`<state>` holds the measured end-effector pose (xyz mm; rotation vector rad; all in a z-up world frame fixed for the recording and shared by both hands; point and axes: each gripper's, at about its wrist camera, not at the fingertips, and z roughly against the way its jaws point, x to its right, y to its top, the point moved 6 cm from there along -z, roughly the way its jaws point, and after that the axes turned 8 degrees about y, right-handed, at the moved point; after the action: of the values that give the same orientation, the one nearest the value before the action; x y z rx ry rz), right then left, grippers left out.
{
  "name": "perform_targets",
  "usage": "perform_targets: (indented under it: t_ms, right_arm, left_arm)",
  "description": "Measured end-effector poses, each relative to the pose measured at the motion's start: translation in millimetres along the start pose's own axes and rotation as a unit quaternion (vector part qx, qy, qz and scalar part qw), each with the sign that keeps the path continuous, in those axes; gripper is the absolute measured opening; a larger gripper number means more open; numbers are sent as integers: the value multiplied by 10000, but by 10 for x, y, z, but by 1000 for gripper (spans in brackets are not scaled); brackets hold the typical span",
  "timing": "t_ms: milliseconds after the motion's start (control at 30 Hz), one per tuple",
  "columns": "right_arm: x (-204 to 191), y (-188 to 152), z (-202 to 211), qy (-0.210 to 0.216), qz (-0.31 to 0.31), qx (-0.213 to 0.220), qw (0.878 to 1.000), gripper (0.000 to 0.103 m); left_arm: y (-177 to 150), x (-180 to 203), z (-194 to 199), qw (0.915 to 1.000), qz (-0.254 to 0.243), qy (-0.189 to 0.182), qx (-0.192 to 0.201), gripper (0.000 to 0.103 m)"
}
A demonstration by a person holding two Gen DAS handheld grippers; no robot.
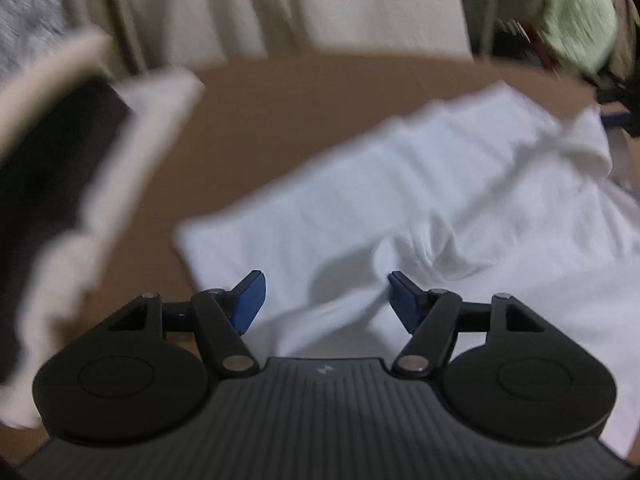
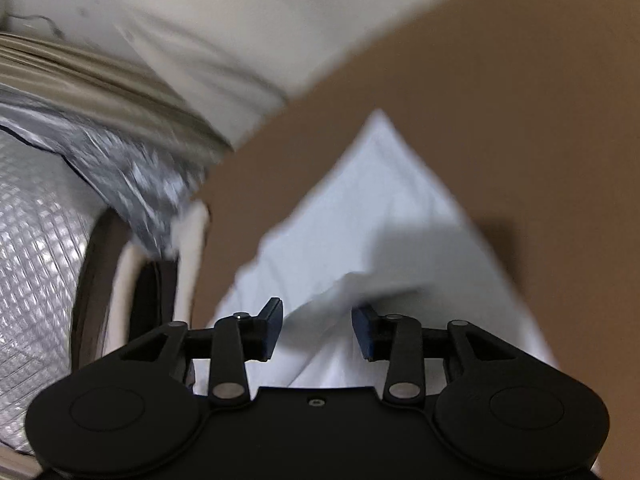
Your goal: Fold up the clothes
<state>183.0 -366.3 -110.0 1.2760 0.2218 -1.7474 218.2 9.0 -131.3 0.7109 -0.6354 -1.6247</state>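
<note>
Left gripper (image 1: 326,300) I see with jaws apart, empty, over the near edge of the white garment (image 1: 420,200) on the brown table (image 1: 320,92). Right gripper (image 2: 318,334) also stands parted; a raised fold of the garment lies between its pads, not pinched.

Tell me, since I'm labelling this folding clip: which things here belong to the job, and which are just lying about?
Job:
white garment
left gripper, open
right gripper, open
brown table

Lying about:
cream curtain
green cloth
silver quilted sheet
</note>
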Motion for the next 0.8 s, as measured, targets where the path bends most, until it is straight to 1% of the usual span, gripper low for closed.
perform_targets:
  t_ms: [33, 100, 200, 267, 333, 400, 433, 500, 533, 600, 633, 700, 733, 767, 800]
  right_arm:
    - [-54, 57, 98, -16, 139, 261, 9996, 53]
    - [-145, 120, 268, -103, 388, 623, 9972, 55]
    - [-218, 112, 479, -410, 764, 806, 9930, 56]
    - [-237, 71, 605, -595, 1002, 867, 9894, 60]
    - [-253, -6, 674, -686, 1157, 871, 9871, 63]
    - [-249, -76, 675, -630, 1165, 856, 9875, 68]
    - [-238, -108, 623, -638, 1149, 785, 9882, 68]
    - [-226, -174, 469, -651, 1206, 624, 9886, 68]
    - [-214, -207, 375, -678, 1271, 530, 9882, 68]
    - [-87, -270, 202, -976, 1450, 255, 9843, 68]
    - [-63, -292, 98, -1156, 1590, 147, 9804, 68]
    - [-19, -314, -65, -1479, 1881, 26, 9710, 68]
    - [4, -315, -129, -1574, 2035, 38, 9663, 68]
    - [25, -304, -183, -1572, 2236, 177, 9617, 68]
    - [61, -285, -222, -1558, 2416, 310, 9573, 68]
  left_arm:
    - [-18, -46, 33, 9998, 141, -86, -52, 67]
    - [-65, -131, 88, 9985, 404, -284, -219, 67]
    - [-252, -215, 243, 9979, 489, -288, -328, 70]
    - [-397, -284, 318, 9965, 612, -327, -460, 70]
    - [-525, -373, 385, 9938, 870, -373, -590, 70]
    - [-629, -466, 463, 9892, 1226, -457, -665, 70]
    - [-670, -481, 460, 9846, 1497, -556, -716, 70]
    - [-743, -501, 438, 9720, 2063, -765, -824, 70]
    - [-734, -461, 397, 9705, 2123, -766, -850, 70]
    - [-701, -361, 304, 9694, 2166, -731, -890, 70]
    - [-674, -322, 267, 9722, 2084, -654, -850, 70]
    - [-632, -252, 209, 9779, 1871, -545, -753, 63]
    - [-620, -219, 191, 9804, 1757, -536, -708, 26]
    - [-625, -151, 160, 9847, 1486, -528, -739, 11]
    - [-633, -78, 127, 9885, 1187, -520, -782, 11]
